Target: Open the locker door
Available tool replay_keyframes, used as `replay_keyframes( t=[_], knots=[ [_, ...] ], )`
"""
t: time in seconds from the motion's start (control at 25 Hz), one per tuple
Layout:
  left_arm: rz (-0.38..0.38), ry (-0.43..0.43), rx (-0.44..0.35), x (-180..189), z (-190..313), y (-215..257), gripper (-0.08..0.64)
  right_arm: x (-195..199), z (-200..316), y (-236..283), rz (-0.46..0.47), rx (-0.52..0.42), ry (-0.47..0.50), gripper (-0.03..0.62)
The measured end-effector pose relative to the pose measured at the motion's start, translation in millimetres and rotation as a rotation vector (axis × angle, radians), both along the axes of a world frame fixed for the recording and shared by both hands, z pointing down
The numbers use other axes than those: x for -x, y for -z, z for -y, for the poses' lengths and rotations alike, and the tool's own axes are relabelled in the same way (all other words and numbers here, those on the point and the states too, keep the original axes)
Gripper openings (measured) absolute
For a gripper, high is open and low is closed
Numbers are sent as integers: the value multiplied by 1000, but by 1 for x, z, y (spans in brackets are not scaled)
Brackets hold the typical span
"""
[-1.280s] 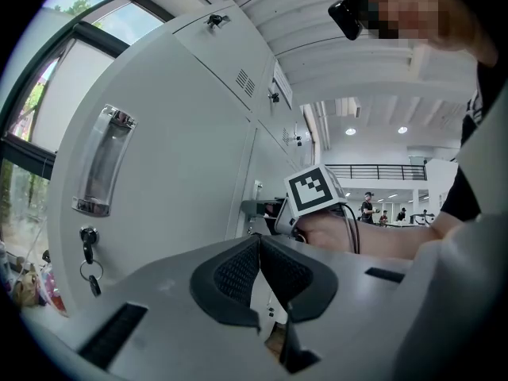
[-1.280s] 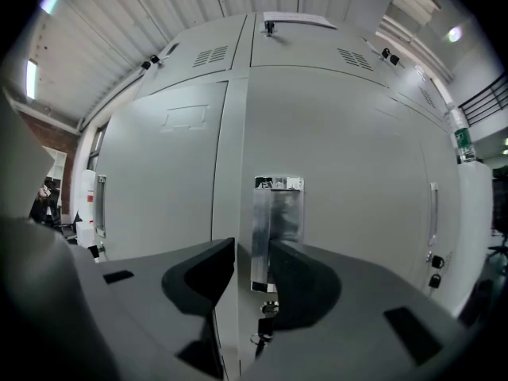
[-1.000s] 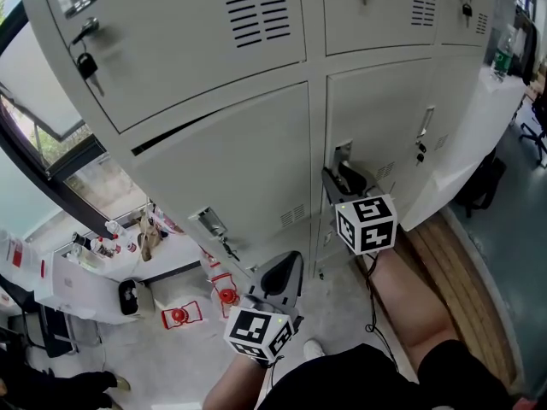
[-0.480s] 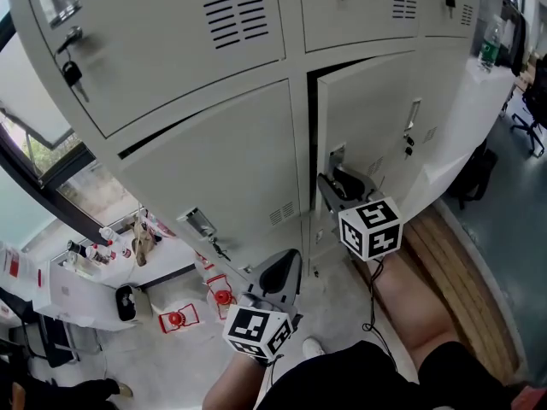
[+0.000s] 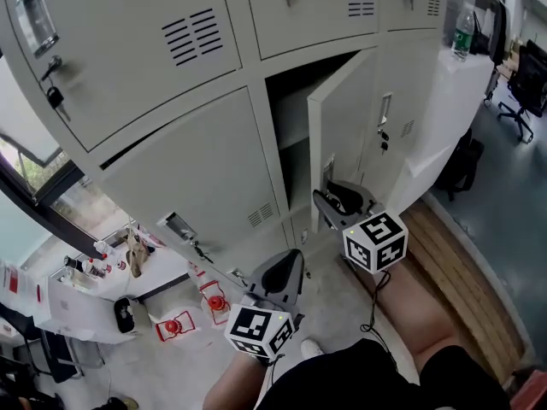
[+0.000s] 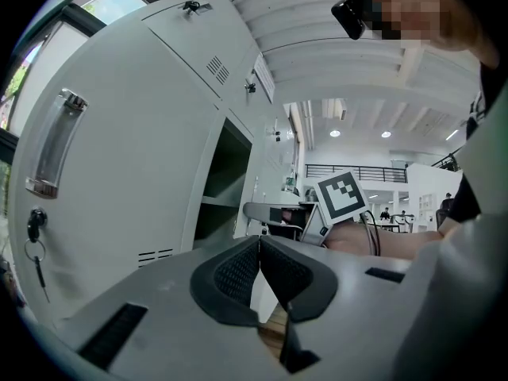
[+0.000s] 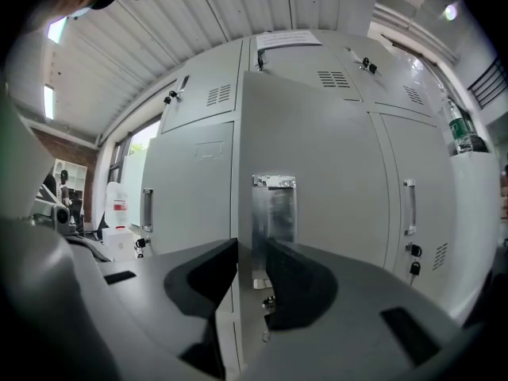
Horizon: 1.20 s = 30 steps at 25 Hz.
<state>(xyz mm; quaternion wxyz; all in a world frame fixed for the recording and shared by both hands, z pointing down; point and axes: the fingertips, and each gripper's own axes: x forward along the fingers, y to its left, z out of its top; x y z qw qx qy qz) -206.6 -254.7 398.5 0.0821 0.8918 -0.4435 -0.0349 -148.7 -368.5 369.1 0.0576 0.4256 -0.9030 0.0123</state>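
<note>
Already the door (image 5: 342, 126) stood partly swung out from the opening (image 5: 291, 118), hinged on the right side of that opening. The right tongs (image 5: 329, 196) were at the lower right of the opening and gripped the free edge of the door just beside the metal handle (image 7: 273, 228). The jaws stood a moderate gap apart with the edge between them, and they had just eased a little wider. The left tongs (image 5: 291, 267) hung below the opening, well apart from it, with the jaws closed together on nothing.

I think the step in hand was to swing the door further. To do it well, the pull should follow a curve around the hinge, not a straight line away from the opening. The wrist should turn together with the panel, so that the edge does not slip out. The grip seemed light, so a slow and even pull would be safer.

The door was a tall panel with its long axis upright. Its free edge pointed out from the opening toward the person, and its inner face looked back across the opening.
</note>
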Motion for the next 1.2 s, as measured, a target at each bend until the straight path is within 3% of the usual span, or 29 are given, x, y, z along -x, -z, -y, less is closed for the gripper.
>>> replay_keyframes(
  t=[0.52, 0.72, 0.96, 1.2],
  knots=[
    [18, -41, -8, -59, -15, 8, 17, -54, -35, 1, 8, -28, 178, 170],
    [16, -47, -9, -82, -19, 10, 17, -79, -44, 1, 3, -30, 204, 178],
    [21, -69, -17, -116, -31, 14, 17, -114, -51, 1, -13, -22, 167, 193],
    [24, -64, -23, -133, -42, 17, 17, -149, -49, 1, -21, -15, 46, 193]
  ],
)
